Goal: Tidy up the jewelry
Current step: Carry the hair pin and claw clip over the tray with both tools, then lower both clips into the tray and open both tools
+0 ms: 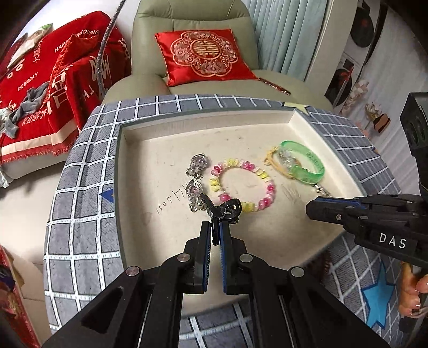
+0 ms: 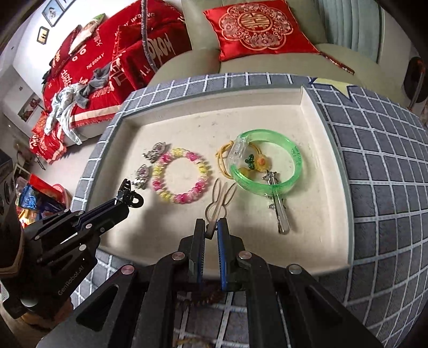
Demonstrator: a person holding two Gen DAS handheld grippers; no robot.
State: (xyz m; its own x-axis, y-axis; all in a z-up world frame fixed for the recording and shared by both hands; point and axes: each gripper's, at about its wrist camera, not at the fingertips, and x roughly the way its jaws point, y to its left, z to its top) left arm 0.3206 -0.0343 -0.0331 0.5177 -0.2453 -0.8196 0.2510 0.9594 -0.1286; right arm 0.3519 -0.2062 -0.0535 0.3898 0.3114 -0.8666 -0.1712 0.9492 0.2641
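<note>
The left tool is pinched tight on a black hair clip, which sticks out past its fingertips above the cream tray, just beside the lower of two silver heart-shaped ornaments and at the near edge of the pink-and-yellow beaded bracelet. In the right wrist view the same clip hangs from that tool left of the bracelet. The right tool is closed narrowly on the stem of a thin wire hairpin shaped like rabbit ears, whose loops reach forward toward the gap between the bracelet and a translucent green bangle. Inside the bangle lie a small yellow flower piece and a yellow elastic cord that trails out on the bangle's left side. A silver hair clip lies across the bangle's near rim and runs toward the tray's near edge. The tray sits sunk in a grey cloth with a white grid. Beyond it stand a pale green armchair carrying a red embroidered cushion, and to the left a bed draped in red cloth with white lettering. At the lower right of the left wrist view, the fingers of the person's hand curl round the right tool's handle.
</note>
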